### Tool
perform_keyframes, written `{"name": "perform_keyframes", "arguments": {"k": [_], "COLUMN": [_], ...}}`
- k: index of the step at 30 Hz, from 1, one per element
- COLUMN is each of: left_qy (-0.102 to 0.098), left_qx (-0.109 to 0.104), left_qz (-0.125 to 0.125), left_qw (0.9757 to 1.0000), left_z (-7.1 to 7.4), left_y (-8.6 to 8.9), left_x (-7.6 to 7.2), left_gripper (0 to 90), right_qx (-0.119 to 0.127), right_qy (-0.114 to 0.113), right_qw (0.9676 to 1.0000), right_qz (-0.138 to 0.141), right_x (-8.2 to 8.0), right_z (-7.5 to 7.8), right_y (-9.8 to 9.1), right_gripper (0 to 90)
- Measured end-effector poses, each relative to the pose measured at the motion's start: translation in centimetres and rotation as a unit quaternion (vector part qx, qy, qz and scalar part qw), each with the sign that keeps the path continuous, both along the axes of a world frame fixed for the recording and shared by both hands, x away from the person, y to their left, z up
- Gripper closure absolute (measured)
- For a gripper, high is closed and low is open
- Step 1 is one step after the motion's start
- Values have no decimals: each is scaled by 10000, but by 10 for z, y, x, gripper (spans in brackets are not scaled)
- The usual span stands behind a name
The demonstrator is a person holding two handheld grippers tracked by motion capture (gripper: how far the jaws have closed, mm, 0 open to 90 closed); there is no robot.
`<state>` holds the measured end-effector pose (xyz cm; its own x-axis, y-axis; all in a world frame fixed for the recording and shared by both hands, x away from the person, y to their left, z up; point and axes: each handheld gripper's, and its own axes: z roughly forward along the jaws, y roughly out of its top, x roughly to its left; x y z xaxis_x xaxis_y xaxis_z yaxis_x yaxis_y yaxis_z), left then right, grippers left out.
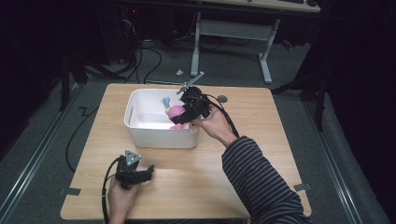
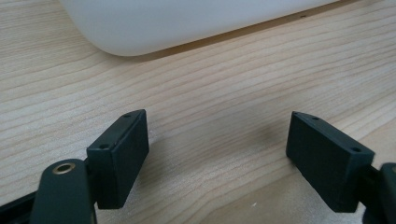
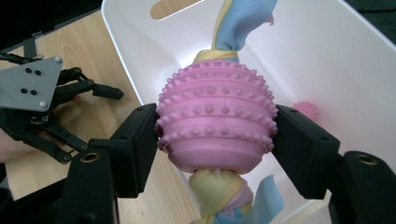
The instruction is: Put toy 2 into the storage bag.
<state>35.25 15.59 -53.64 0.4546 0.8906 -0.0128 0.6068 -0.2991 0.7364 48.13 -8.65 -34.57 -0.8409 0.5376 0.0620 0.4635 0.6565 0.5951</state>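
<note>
One pink studded ball, pastel cloth tails

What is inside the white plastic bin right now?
Over the white plastic bin, the right tongs grip a pink studded rubber ball threaded on pastel cloth. A small pink studded piece lies on the bottom; the ball hides the rest.

- Overhead light is brightening the wooden table, while surrounding room is staying dark.
- Glare is washing the white bin; gripper views are showing sharp.
</note>
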Motion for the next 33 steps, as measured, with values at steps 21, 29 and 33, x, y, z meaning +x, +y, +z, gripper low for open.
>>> {"name": "perform_keyframes", "arguments": {"k": [21,29,33], "left_qy": [4,9,10], "left_qx": [-17,-9,-5], "left_qz": [-48,-47,-49], "left_qw": [10000,10000,10000], "left_z": [0,0,0], "left_y": [0,-1,-1], "left_x": [1,0,0], "left_gripper": [218,213,213], "right_qx": [-259,31,288], "right_qy": [297,-293,-542], "right_qw": [9992,9994,9972], "right_qz": [93,-191,-424], "right_x": [2,-21,-33], "right_z": [-8,5,11], "right_y": [26,-2,-32], "right_gripper": [257,327,351]}}
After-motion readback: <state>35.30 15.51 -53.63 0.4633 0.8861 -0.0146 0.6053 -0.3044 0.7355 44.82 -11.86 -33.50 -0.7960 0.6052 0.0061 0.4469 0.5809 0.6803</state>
